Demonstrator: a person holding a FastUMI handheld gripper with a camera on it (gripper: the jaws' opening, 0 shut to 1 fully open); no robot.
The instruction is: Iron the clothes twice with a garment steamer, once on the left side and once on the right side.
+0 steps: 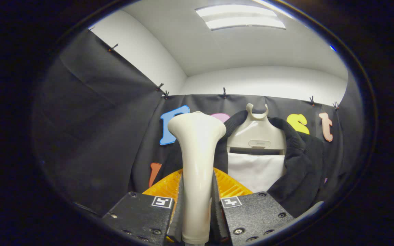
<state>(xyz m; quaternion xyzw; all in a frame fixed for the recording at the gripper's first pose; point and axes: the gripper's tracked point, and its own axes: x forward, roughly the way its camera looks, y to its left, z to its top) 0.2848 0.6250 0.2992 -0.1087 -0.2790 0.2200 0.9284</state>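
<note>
Hand-held gripper (197,205) clamps steamer (197,160) beside hung black garment (299,164).

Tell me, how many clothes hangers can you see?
1. The hanger is beyond the tongs, inside the black jacket, right of the steamer they grip. More might be hidden.

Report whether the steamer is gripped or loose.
Gripped: the hand-held gripper is shut on the steamer, both fingers pressing its handle, head upright.

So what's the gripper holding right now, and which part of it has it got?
The gripper is shut on the garment steamer, both fingers pressing the narrow lower part of its handle. The wide head points up, ahead of the fingers, beside the black garment.
</note>
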